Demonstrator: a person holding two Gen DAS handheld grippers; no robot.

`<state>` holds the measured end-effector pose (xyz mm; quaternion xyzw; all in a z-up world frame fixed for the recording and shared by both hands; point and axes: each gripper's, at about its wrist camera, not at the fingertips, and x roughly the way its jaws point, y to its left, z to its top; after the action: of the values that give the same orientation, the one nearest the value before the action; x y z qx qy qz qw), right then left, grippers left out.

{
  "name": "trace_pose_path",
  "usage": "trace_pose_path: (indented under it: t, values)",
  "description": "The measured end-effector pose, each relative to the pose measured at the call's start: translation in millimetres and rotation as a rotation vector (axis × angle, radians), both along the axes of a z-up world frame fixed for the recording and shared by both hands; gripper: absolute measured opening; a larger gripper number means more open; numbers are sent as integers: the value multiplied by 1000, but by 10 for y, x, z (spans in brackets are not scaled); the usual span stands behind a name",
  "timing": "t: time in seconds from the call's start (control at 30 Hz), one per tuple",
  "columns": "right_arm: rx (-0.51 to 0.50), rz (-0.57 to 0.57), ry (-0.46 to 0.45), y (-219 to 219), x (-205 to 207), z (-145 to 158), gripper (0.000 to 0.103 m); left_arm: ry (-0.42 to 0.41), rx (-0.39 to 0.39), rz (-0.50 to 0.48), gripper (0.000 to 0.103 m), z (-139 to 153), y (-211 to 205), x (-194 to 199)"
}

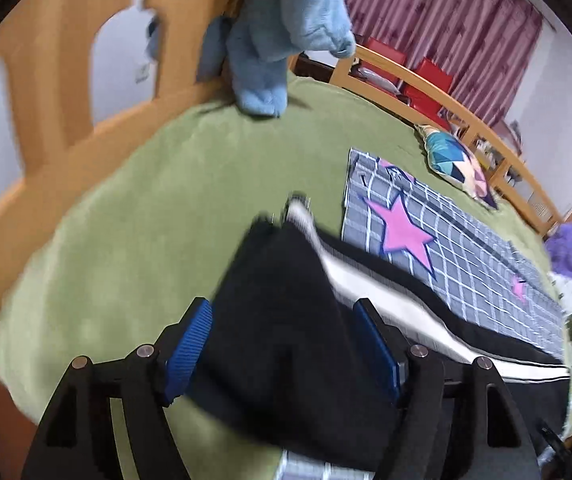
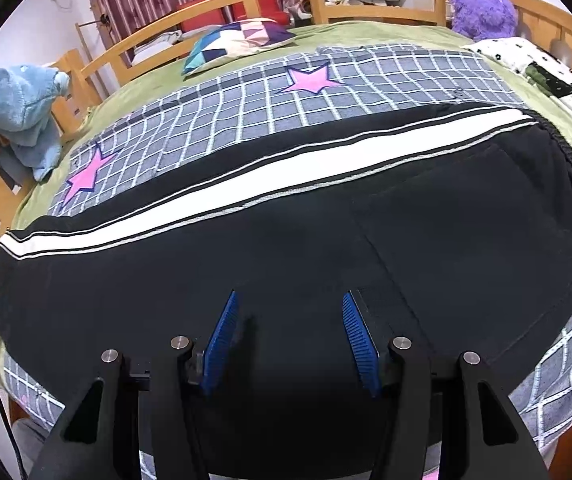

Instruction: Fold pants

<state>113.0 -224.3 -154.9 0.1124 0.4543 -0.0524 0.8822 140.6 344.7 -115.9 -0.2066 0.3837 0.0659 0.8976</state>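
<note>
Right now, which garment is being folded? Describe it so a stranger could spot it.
Start at the wooden bed with the green cover. A grey checked blanket with pink stars lies across it, and the pants lie on that blanket, nearest the grippers. They are the only black item, with a broad white stripe along the side.

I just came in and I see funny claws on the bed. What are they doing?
A person is folding black pants with a white side stripe, using a gripper in each hand. The pants lie on a checked blanket with pink stars on the green bed. The left gripper is open around the leg end of the pants; that view is blurred. The right gripper is open over the middle of the pants, holding nothing.
</note>
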Motion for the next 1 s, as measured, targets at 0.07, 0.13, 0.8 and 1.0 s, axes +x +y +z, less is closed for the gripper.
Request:
trace_pose_path:
  t: [0.07, 0.13, 0.8, 1.0]
  values:
    - [5, 11, -2, 35, -7, 1, 54, -10, -54, 14, 71, -141, -12, -230]
    - [7, 24, -2, 83, -7, 4, 54, -8, -119, 9, 70, -302, -27, -355]
    - [37, -3, -18, -37, -183, 42, 54, 93, -224, 178, 16, -850, 184, -235]
    - [-48, 31, -40, -25, -222, 38, 54, 17, -315, 138, 62, -876, 212, -323]
